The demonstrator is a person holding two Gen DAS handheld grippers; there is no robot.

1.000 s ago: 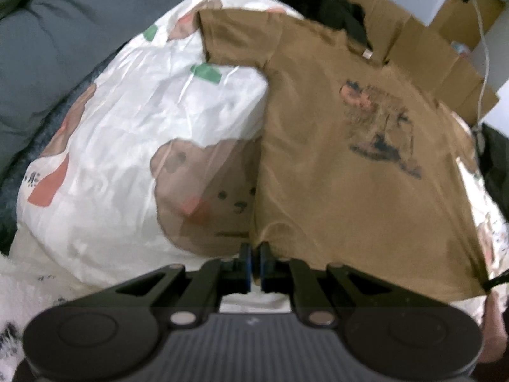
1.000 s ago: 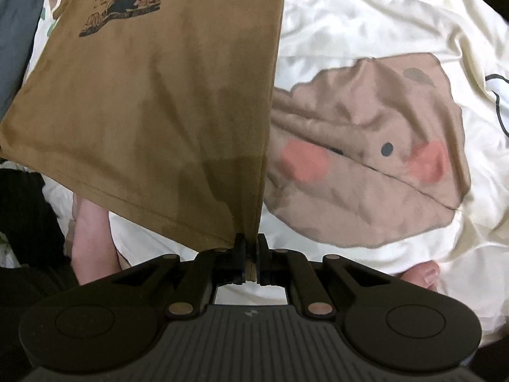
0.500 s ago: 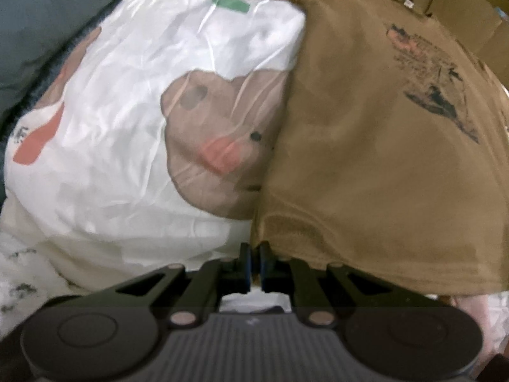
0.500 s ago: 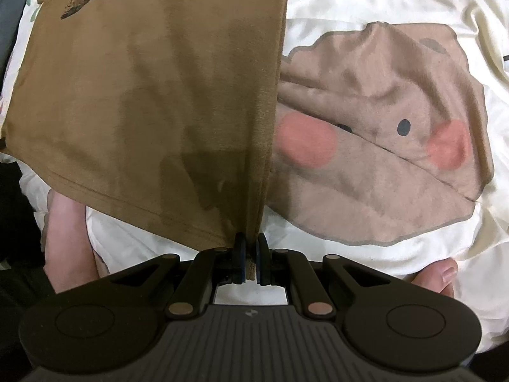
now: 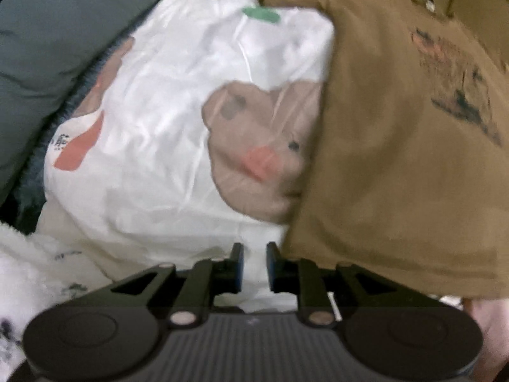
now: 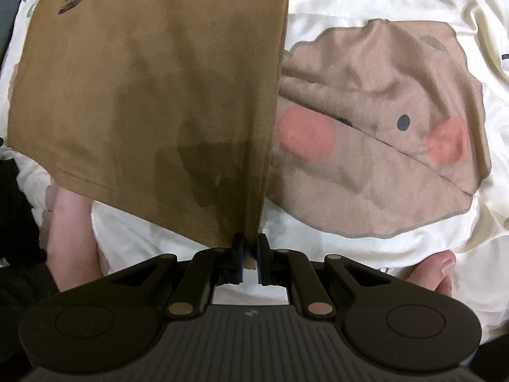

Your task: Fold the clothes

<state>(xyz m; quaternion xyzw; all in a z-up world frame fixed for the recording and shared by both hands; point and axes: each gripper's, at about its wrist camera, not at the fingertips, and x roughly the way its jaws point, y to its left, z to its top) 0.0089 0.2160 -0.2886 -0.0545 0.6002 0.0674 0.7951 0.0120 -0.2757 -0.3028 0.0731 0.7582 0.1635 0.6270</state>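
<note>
Brown T-shirt (image 5: 397,165) spread print-up on the white bear-print bedcover (image 5: 165,133). Left tool (image 5: 254,265) at the shirt's near left corner, jaws opening with nothing between them, hem just right of them. Right tool (image 6: 250,262) at the near right corner (image 6: 249,248), jaws opening, fabric tip between the pads

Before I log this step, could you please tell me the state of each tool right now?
Left tool: opening, nothing between its jaws; brown T-shirt lies beside it.
Right tool: opening, T-shirt corner between its jaws.
</note>
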